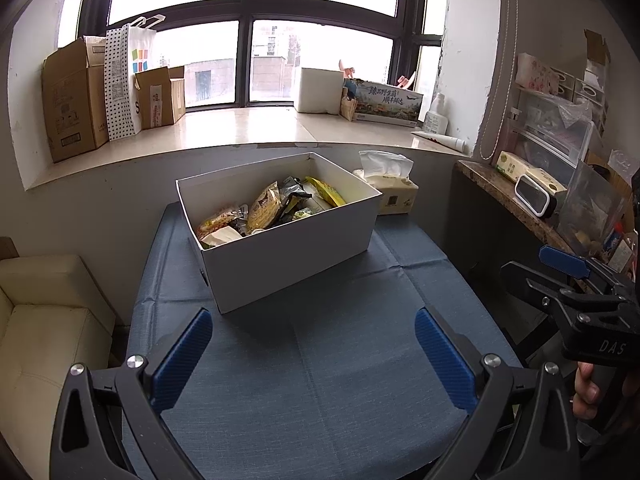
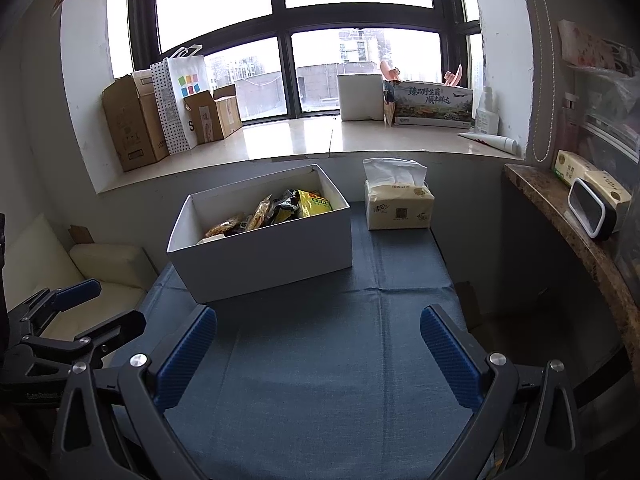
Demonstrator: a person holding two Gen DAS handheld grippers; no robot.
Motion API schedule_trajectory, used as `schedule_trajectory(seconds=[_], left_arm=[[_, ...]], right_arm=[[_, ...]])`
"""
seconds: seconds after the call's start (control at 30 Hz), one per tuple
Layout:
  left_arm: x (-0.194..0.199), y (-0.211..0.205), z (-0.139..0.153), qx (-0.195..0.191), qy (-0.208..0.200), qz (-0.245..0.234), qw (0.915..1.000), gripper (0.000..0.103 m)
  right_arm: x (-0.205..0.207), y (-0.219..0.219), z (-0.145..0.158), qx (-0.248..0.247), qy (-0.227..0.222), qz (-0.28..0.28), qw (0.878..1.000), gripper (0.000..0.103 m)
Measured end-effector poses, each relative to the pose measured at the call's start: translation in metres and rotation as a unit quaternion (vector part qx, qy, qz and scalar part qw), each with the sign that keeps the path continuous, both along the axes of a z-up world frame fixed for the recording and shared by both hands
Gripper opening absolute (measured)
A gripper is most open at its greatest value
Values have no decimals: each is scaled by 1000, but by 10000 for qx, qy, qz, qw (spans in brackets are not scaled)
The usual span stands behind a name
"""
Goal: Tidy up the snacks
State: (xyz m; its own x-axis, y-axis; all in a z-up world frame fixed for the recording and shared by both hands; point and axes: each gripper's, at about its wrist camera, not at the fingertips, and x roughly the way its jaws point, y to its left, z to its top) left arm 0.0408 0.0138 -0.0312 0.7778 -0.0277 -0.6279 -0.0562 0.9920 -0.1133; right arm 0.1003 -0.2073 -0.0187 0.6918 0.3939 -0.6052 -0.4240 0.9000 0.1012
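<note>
A white open box (image 1: 288,256) stands on the blue-clothed table (image 1: 320,360), toward its far side; it also shows in the right wrist view (image 2: 264,256). Several snack packets (image 1: 272,204) lie piled inside it, yellow, orange and dark ones (image 2: 280,208). My left gripper (image 1: 314,356) is open and empty, held above the near part of the table, short of the box. My right gripper (image 2: 318,356) is open and empty too, beside the left one. The right gripper shows at the right edge of the left wrist view (image 1: 560,276); the left gripper shows at the left edge of the right wrist view (image 2: 80,312).
A tissue pack (image 2: 398,204) sits on the table right of the box. A cream sofa (image 1: 44,320) is left of the table. A stone shelf (image 2: 572,232) with small items runs along the right. Cardboard boxes (image 1: 76,96) and bags stand on the window sill behind.
</note>
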Motion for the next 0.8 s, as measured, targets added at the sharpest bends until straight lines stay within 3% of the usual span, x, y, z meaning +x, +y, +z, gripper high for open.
schedule_trajectory(seconds=[0.8], left_arm=[[1,0,-2,3,50,9,10000,103]], right_arm=[[1,-1,-1,-1,41,18,10000,103]])
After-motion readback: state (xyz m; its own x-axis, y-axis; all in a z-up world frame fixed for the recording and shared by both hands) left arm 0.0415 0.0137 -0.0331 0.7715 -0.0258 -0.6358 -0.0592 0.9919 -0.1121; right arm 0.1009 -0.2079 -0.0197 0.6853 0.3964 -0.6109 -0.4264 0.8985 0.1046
